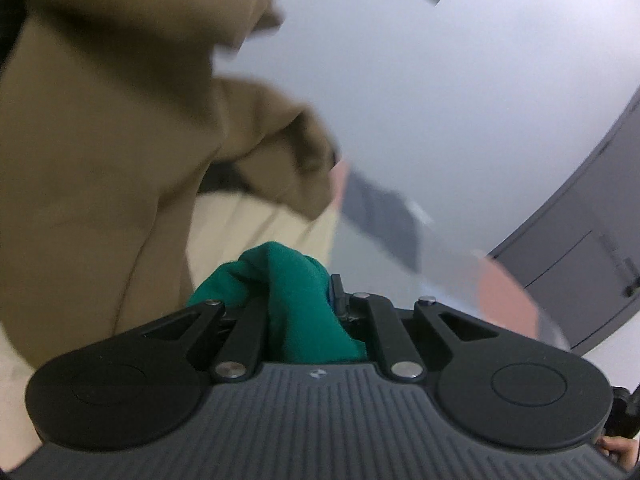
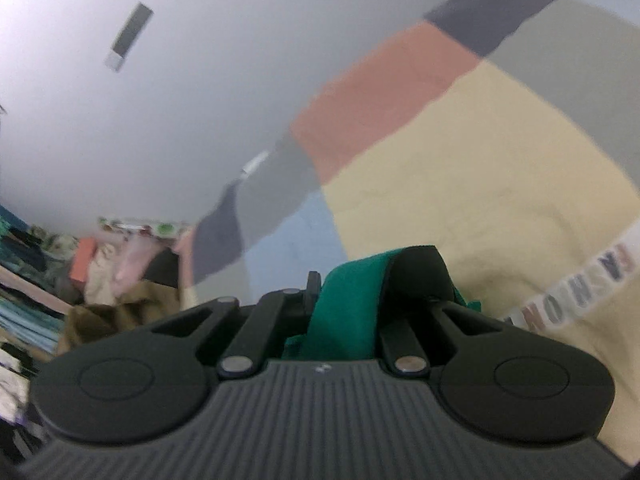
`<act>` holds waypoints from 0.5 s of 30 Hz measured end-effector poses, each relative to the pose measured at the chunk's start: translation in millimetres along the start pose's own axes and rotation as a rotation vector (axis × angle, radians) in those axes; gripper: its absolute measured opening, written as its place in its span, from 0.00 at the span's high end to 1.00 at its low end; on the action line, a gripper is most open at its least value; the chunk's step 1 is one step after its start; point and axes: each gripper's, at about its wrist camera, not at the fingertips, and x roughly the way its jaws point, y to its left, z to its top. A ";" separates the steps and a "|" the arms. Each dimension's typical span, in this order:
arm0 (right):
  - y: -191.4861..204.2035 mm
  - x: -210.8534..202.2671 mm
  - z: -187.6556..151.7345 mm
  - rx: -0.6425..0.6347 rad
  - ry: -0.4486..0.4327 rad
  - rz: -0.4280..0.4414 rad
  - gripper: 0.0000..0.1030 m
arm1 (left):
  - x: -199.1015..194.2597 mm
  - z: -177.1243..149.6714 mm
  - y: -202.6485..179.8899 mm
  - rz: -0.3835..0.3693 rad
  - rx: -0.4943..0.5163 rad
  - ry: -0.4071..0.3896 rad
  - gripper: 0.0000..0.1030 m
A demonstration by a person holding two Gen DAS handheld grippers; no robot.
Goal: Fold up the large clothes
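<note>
**Both claws clamped on green cloth, held up toward ceiling**

L gripper [image 1: 298, 300]: jaws closed tight on a bunch of green cloth [image 1: 294, 280]. Soft knit-looking fabric, matte, bulging in a rounded lump above the fingers and running down between the black linkage arms to the ribbed grey body. Fingertips themselves hidden by the cloth.

R gripper [image 2: 360, 284]: also pinched shut on green cloth [image 2: 344, 304]. Here it's a flatter band w/ a folded edge, draped over one black finger [image 2: 416, 276]; a small green scrap pokes out on the far side. Can't tell if both grippers hold the same garment, though colour matches.

Around L view: tan jacket [image 1: 100, 140], smooth woven look, big soft folds, fills the left half; cut off by frame edge. Cream cloth [image 1: 256, 224] below it, partly covered. Grey door [image 1: 580, 240] at right, curved by fisheye.

Around R view: patchwork sheet [image 2: 460, 152] in pale yellow, salmon, grey, light blue blocks; printed block letters at right edge, blurred and cut off, not readable in full. Clothes pile [image 2: 100, 272] lower left, too blurred to sort out. Ceiling [image 2: 180, 100] plain white, w/ a dark oblong fixture.

Motion blur on both views, edges soft.
</note>
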 end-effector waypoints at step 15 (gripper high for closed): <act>9.2 3.7 -21.8 -0.132 -0.030 -0.042 0.66 | -25.6 -21.4 -25.4 0.031 0.072 0.025 0.49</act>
